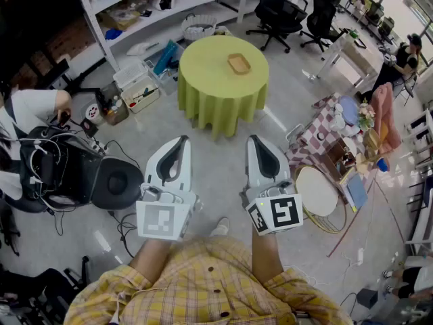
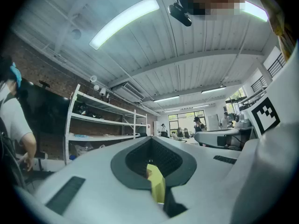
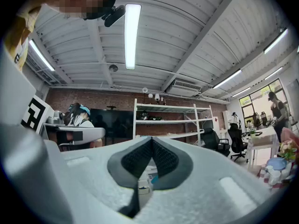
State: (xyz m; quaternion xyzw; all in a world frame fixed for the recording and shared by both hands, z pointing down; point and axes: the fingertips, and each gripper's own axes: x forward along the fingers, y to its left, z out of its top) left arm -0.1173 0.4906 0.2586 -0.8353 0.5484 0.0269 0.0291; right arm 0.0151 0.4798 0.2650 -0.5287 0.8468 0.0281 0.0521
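The left tongs [image 1: 180, 143] are closed tip to tip and grip nothing; the right tongs [image 1: 255, 142] are closed likewise, also empty; both are held side by side above the grey floor [image 1: 284, 107], well apart from the round table [image 1: 203, 87]. This table, draped in yellow-green cloth, stands ahead of both tips; a wooden tray [image 1: 239, 63] lies on its far half. White shelving [image 1: 169, 2] lines the wall behind; black office chairs [image 1: 279, 12] stand to the right; storage bins [image 1: 139, 87] sit on the floor left of the table.
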